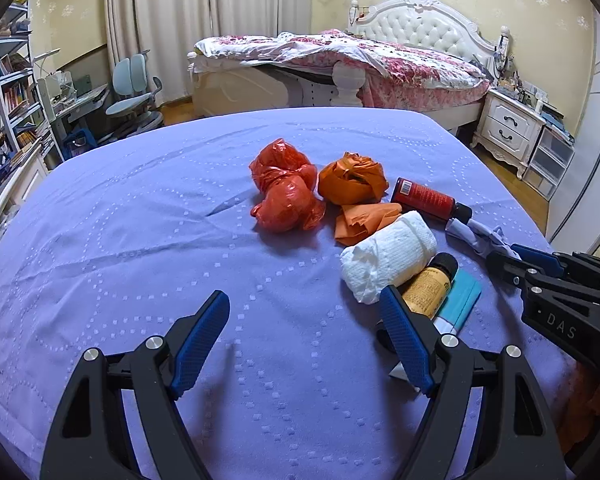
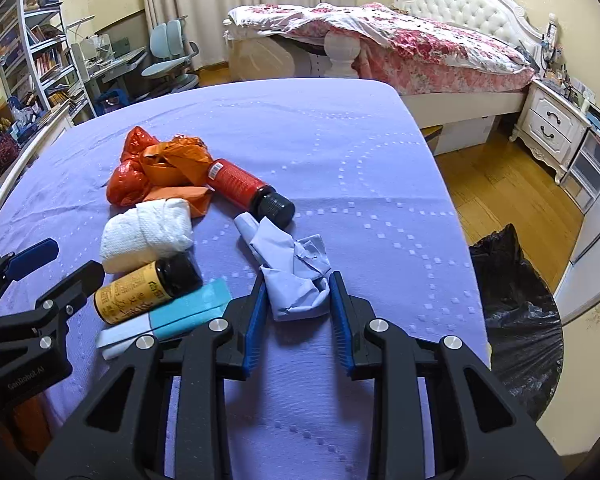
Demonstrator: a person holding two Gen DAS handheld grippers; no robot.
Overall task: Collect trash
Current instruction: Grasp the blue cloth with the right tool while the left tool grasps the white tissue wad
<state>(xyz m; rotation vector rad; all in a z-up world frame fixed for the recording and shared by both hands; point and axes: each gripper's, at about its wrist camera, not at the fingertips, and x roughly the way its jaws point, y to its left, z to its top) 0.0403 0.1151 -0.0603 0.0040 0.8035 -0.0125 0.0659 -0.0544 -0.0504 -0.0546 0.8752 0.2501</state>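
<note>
Trash lies on a purple bedspread [image 1: 140, 240]: a red plastic bag [image 1: 286, 192], an orange bag [image 1: 352, 180], a red bottle [image 1: 428, 200], a white paper wad [image 1: 388, 260], a yellow bottle [image 1: 432, 284], a teal box [image 1: 460, 300]. My left gripper [image 1: 304, 312] is open and empty, its right finger beside the yellow bottle. My right gripper [image 2: 298, 292] is closed around a crumpled pale blue paper [image 2: 296, 276], both pads touching it. The right gripper also shows in the left wrist view [image 1: 504, 254], pinching the paper.
A black trash bag [image 2: 516, 312] stands open on the wooden floor to the right of the bed edge. A second bed [image 1: 340, 64], a white nightstand [image 1: 508, 124], a desk with chair [image 1: 136, 88] and bookshelves lie beyond.
</note>
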